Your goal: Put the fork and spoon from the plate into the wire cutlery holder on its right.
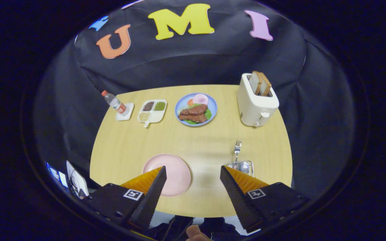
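Note:
A pink plate [174, 172] lies bare on the wooden table, partly behind my left finger. To its right stands the wire cutlery holder [243, 166], just beyond my right finger. A metal fork [237, 149] sticks up out of the holder, tines upward. A spoon [243, 166] rests in the holder with its bowl showing. My gripper [193, 171] hangs above the table's near edge, open, with nothing between its fingers.
Far across the table stand a white toaster [256, 103] holding toast, a blue plate of food [196, 109], a white divided dish [152, 111] and a small bottle [113, 101] on a white coaster. A person's hand [196, 234] shows below the fingers.

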Demonstrator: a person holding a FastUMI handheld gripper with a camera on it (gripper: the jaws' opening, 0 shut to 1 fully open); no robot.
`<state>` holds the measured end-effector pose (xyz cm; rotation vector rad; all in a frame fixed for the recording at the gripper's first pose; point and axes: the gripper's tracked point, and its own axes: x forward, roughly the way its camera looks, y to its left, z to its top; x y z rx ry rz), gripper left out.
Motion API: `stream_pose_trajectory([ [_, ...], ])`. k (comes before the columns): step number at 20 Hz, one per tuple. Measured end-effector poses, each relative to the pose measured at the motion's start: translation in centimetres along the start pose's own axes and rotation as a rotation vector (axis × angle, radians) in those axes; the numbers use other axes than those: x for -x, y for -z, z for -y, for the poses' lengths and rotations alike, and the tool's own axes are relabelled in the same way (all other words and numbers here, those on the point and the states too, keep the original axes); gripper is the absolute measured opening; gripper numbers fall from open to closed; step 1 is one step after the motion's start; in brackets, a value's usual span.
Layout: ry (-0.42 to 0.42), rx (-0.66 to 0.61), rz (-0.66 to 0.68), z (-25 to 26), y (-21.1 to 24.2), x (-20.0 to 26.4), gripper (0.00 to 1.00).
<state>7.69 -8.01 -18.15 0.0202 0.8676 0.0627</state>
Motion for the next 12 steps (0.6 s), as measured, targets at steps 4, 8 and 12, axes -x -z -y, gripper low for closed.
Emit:
stream_pose_trajectory([
  [4,0.037,0.022,0.204,-3.4,-2.2,3.0,0.97],
  [8,0.089,0.043,0.419,-6.6,-3.8,6.0,0.97],
  [12,0.108,0.059,0.583,-10.4,-4.5,8.4,0.97],
])
